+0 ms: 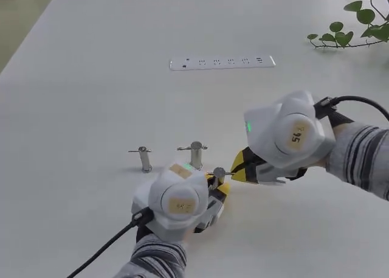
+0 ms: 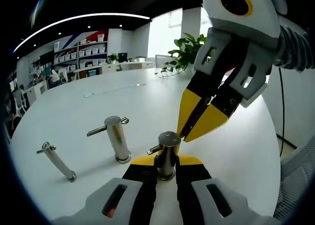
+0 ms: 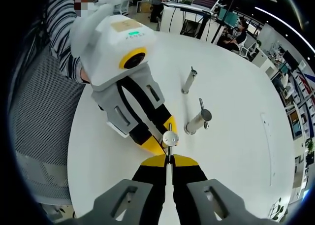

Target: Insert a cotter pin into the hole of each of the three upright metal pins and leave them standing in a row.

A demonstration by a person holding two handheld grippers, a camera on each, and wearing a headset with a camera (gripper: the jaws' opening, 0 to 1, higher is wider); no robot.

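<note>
Gripping 3rd pin (image 2: 167,151): L fingers (image 2: 140,160); R fingers (image 2: 194,107) clenched on cotter (image 2: 153,149), tip plain in left gripper view

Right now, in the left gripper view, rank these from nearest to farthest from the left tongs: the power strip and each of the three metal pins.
1. Gripped pin, between the left tongs, centre.
2. Middle pin, just left.
3. Leftmost pin, further left.
4. Power strip, far across the table.

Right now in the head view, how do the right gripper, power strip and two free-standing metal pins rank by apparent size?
1. Right gripper, helped by nearness.
2. Power strip, farther off.
3. Left pin and middle pin: alike, unranked.
</note>
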